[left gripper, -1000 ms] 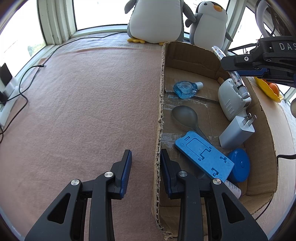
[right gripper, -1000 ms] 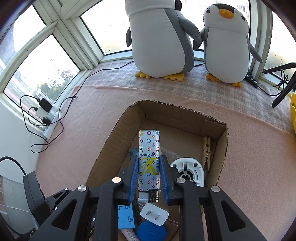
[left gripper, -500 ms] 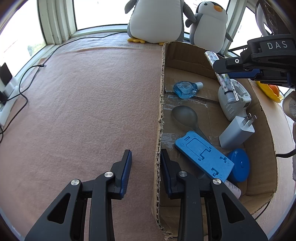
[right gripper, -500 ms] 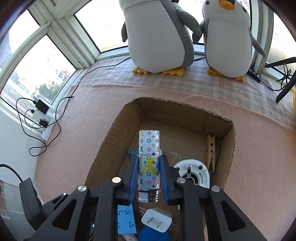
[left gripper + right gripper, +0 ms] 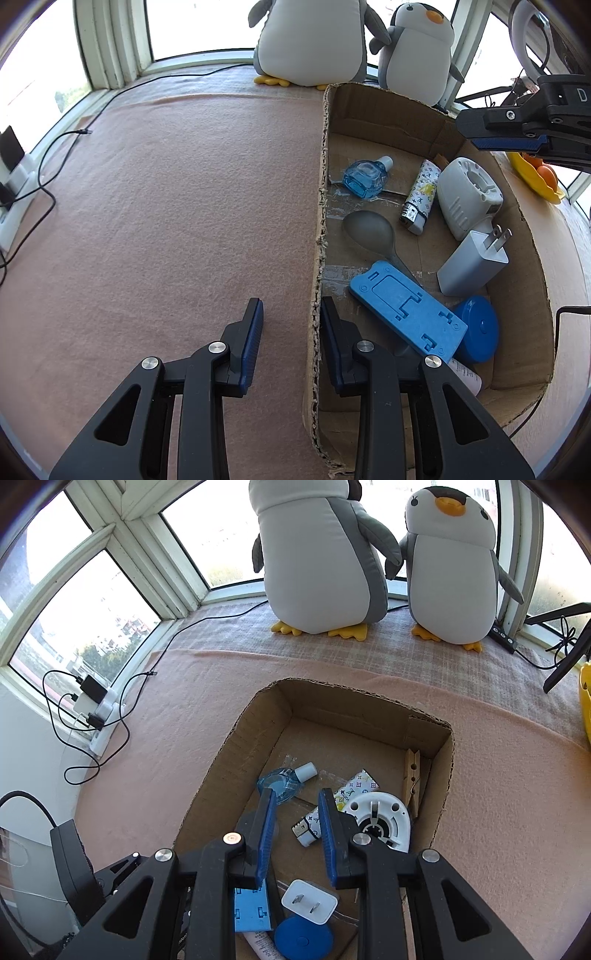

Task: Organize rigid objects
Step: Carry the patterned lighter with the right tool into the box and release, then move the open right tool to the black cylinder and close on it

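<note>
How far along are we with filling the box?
Done: patterned lighter, blue bottle, charger and more lie in the cardboard box. In hand: nothing; right gripper is open over the box, left gripper open astride its wall. Left: nothing loose shows on the pink cloth, so probably near finished.

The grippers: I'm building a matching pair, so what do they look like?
Both the left gripper and the right gripper are matte black, with triangular cut-outs in the linkage arms, round silver pivot bolts, and flat blue pads lining the jaws. Seen from the left wrist, the right gripper's body carries a white letter D. No sleeves or cables on them show.
</note>
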`<control>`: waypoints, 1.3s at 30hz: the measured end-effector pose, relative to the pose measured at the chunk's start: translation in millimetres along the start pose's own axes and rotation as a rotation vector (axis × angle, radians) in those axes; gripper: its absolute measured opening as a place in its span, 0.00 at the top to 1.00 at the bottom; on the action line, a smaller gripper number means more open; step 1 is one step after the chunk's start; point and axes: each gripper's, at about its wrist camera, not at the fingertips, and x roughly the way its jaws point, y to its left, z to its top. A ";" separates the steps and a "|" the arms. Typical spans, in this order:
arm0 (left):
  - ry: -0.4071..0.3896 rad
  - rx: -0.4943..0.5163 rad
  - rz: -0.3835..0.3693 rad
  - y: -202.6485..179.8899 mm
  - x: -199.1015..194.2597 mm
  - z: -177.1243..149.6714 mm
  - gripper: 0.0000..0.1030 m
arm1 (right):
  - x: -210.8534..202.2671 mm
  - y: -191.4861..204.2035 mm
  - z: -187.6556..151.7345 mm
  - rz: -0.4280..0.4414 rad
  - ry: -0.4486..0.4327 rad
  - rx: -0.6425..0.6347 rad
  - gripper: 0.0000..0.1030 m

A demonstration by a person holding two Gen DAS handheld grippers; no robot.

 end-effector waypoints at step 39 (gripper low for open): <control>-0.010 0.062 0.005 -4.2 -2.7 -3.8 0.71 | -153.6 -63.1 -124.2 -0.162 -0.110 -0.039 0.58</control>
